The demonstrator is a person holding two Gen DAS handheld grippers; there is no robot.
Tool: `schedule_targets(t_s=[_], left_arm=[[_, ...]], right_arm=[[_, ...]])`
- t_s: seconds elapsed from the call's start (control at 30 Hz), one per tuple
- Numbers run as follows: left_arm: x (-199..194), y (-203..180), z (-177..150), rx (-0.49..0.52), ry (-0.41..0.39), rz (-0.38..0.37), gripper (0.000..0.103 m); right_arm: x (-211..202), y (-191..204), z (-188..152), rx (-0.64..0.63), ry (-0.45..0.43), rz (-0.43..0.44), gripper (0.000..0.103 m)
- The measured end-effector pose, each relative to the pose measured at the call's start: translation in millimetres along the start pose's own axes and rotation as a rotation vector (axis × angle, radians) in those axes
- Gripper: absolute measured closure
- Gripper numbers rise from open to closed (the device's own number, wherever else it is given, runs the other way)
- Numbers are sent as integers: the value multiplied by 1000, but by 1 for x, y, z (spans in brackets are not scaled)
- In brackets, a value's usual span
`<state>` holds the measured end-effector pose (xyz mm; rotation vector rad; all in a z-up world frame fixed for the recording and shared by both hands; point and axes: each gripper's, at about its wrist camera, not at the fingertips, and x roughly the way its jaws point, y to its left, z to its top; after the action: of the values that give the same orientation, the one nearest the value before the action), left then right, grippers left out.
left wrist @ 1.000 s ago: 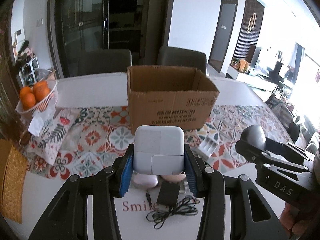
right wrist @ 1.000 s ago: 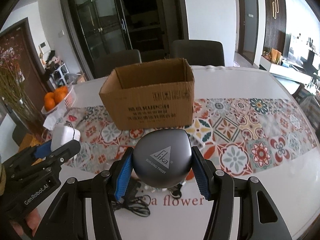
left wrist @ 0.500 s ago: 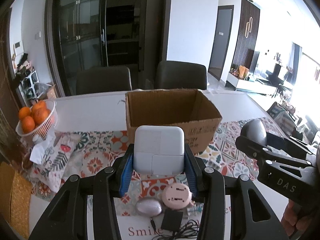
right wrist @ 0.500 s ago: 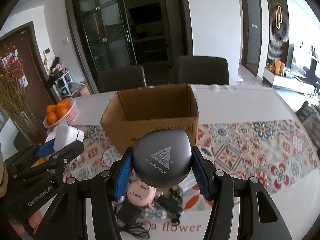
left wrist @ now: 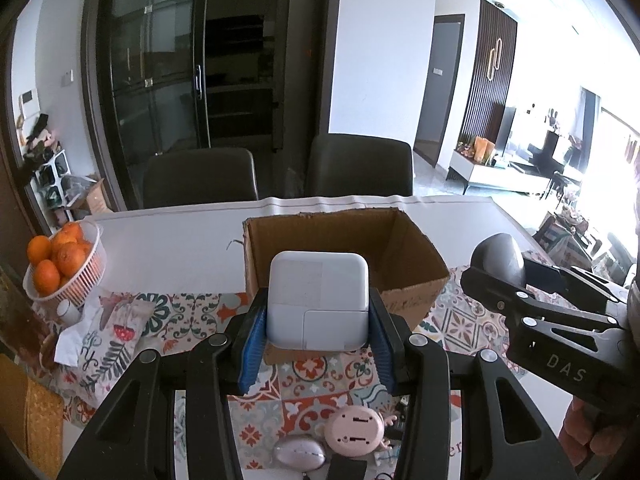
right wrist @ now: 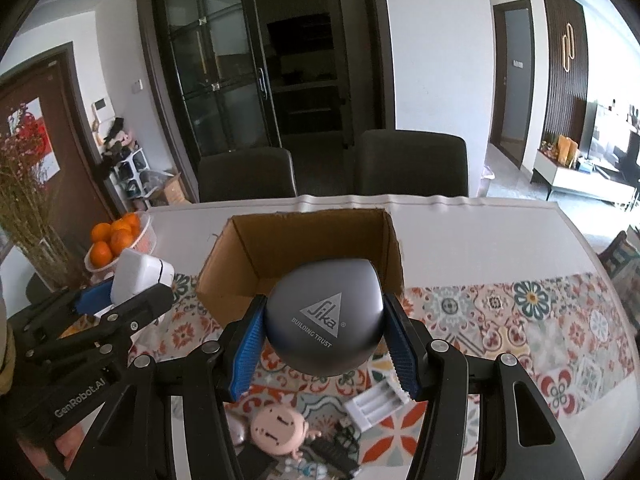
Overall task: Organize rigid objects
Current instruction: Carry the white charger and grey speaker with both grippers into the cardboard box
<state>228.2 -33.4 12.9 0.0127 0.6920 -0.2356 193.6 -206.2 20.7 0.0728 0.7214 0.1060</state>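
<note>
My left gripper [left wrist: 318, 336] is shut on a white square power adapter [left wrist: 318, 300] and holds it high, just in front of the open cardboard box [left wrist: 412, 248]. My right gripper [right wrist: 322, 340] is shut on a dark grey rounded case [right wrist: 324, 316] marked Sika, also raised near the box [right wrist: 240, 256]. The right gripper with the case shows at the right of the left wrist view [left wrist: 498, 258]. The left gripper with the adapter shows at the left of the right wrist view [right wrist: 140, 276]. The inside of the box looks empty where it shows.
Below on the patterned runner [right wrist: 540, 320] lie a pink round gadget [left wrist: 354, 426], a pale oval mouse [left wrist: 300, 454], a white battery holder [right wrist: 378, 402] and black cables [right wrist: 336, 446]. A basket of oranges [left wrist: 60, 264] stands at the left. Two dark chairs [left wrist: 200, 178] stand behind the table.
Both grippers have risen with their objects and moved toward the box; its open top now shows from above. The items on the runner have dropped lower in both views.
</note>
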Motion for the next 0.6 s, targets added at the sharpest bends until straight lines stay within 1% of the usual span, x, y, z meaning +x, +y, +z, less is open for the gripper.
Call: schedule_targets(t_s=[0.37, 0.47, 0.6], left_arm=[[22, 4, 19, 11, 19, 5, 58], [31, 6, 27, 4, 36, -6, 58], [44, 9, 37, -1, 62, -19, 58]], right_arm=[[18, -3, 21, -20, 8, -3, 46], [27, -6, 28, -14, 27, 9, 46], [45, -10, 37, 18, 74, 39, 46]])
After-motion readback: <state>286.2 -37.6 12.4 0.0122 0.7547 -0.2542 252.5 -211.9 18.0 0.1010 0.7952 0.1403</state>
